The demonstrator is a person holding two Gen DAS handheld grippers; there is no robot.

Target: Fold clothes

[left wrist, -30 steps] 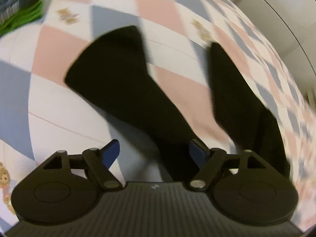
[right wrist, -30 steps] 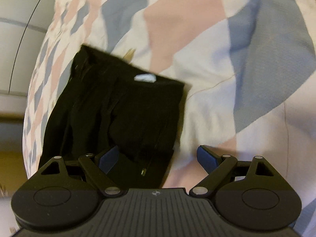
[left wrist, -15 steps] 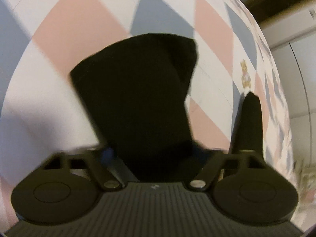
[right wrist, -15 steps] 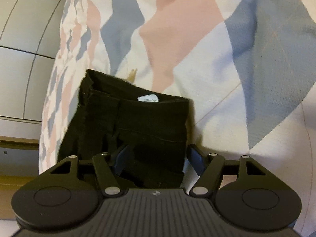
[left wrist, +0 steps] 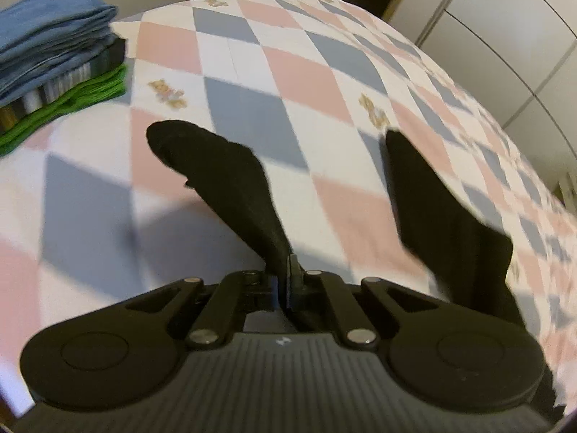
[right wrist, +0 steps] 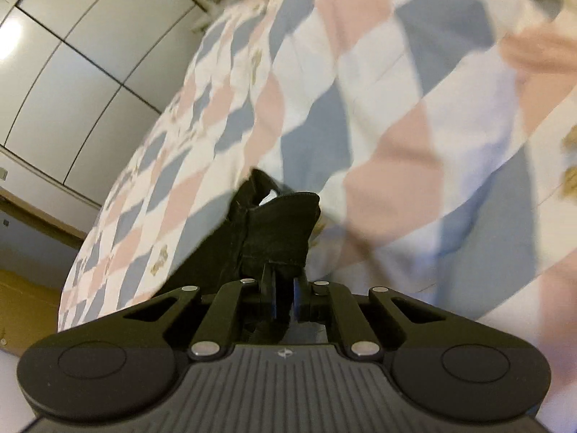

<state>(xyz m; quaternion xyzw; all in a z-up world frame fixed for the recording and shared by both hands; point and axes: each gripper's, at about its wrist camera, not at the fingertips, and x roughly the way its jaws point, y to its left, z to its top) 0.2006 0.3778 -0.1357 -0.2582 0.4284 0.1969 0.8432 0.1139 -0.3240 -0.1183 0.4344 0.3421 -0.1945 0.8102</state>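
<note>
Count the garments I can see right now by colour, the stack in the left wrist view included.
Black: 1, the trousers pinched by the left gripper and right gripper
Blue: 1, blue folded item topping the stack
Striped: 1, striped layer
Green: 1, green item at the bottom
Total: 4

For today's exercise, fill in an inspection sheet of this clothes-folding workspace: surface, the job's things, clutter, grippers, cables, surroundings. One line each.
Surface: bed cover, checked pink, blue and white with small bear prints.
Job's things: black trousers, one leg and the waistband end pinched up off the cover.
Clutter: stack of folded clothes, blue on top, green at the bottom, at the cover's far left.
Grippers: left gripper shut on a trouser leg; right gripper shut on the waistband end.
Cables: nothing seen.
Surroundings: pale wardrobe doors beside the bed.
</note>
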